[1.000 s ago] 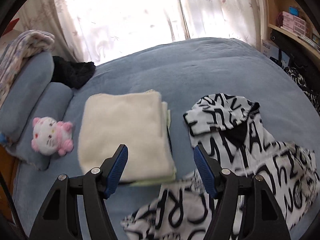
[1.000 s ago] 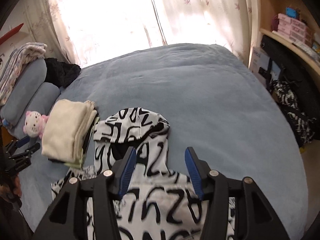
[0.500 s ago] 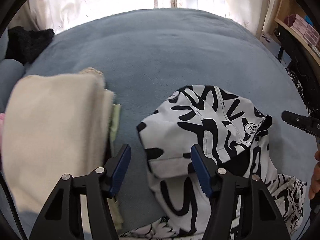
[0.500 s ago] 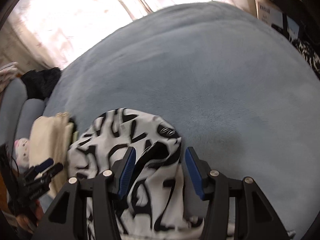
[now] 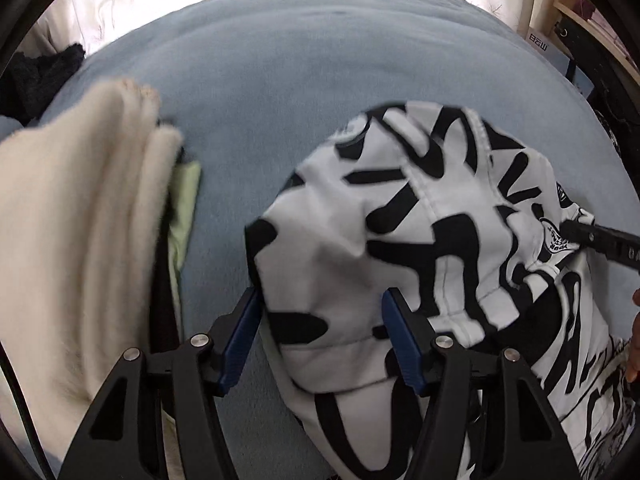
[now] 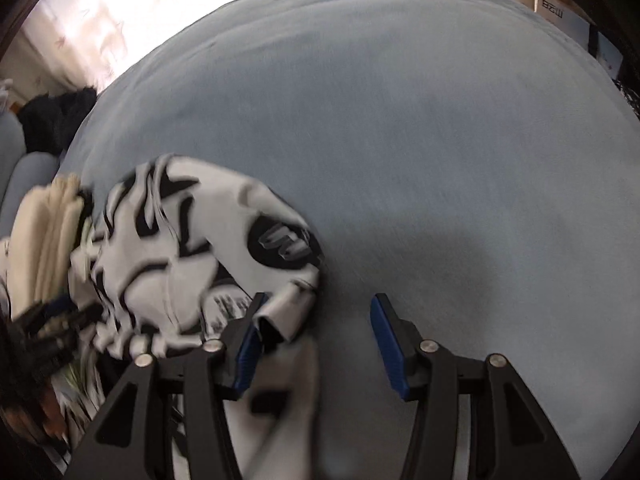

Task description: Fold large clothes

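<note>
Both hand-held grippers are seen tipped steeply down over a blue bed [image 5: 320,92], where a black-and-white lettered hoodie [image 5: 420,232] is spread with its hood toward the window. On the left wrist view, the left hand-held gripper [image 5: 322,340] is held partly open, its jaws having just been closing a little; the left edge of the hood is seen lying between the blue pads [image 5: 240,340], with no press on the cloth visible, so nothing is gripped. Just left of the hood, a folded stack of cream fleece [image 5: 72,248] is seen with a pale green layer [image 5: 184,216] showing at its edge, close to the hoodie but apart from it. At the right edge of that view, a black finger of the right hand-held gripper [image 5: 600,240] is seen above the far side of the hood. On the right wrist view, which is blurred, the right hand-held gripper [image 6: 316,340] is likewise held partly open; the hood's right edge [image 6: 296,300] is seen just inside its left pad, while bare bed cover is shown before the other pad. Whether cloth is touched there cannot be told. A dark garment [image 6: 56,116] is seen lying at the bed's far left corner beside blue pillows [image 6: 28,176].
</note>
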### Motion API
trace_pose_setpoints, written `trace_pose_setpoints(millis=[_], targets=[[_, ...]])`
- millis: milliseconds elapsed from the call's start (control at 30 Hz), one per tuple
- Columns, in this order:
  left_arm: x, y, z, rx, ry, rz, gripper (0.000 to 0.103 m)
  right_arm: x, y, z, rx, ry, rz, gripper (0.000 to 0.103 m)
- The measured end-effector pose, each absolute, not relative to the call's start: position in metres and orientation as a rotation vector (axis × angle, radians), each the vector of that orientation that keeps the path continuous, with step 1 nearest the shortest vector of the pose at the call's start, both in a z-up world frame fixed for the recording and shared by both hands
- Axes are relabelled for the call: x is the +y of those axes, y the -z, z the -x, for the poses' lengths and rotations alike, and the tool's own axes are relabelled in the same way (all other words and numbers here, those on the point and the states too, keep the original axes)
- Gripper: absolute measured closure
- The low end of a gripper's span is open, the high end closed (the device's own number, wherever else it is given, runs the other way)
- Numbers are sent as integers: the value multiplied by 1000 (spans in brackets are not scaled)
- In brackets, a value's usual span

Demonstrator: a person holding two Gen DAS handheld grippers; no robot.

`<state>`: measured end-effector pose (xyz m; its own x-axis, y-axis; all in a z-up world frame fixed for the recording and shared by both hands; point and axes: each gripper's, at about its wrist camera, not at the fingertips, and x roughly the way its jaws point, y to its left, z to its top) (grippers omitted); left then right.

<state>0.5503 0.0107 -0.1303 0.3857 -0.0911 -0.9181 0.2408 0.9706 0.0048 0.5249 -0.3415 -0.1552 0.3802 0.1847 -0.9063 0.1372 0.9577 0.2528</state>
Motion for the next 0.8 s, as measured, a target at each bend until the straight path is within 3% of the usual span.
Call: trace_pose_setpoints(millis=[400, 700, 733, 767, 800], targets=[[33, 143, -552, 1183, 259, -72, 32, -343, 120, -534, 1123, -144, -292, 47], [35, 152, -558, 1135, 294, -128, 30, -313, 155, -573, 1152, -172, -205, 47], [32, 150, -557, 1134, 300, -109, 42, -311, 155, -572, 1140, -175, -196, 50], [31, 148, -556, 1131, 320, -86, 63, -309, 154, -569, 1125, -179, -181, 55], [28, 148, -552, 1125, 318, -85, 76, -307, 152, -566, 1115, -185, -159, 76]])
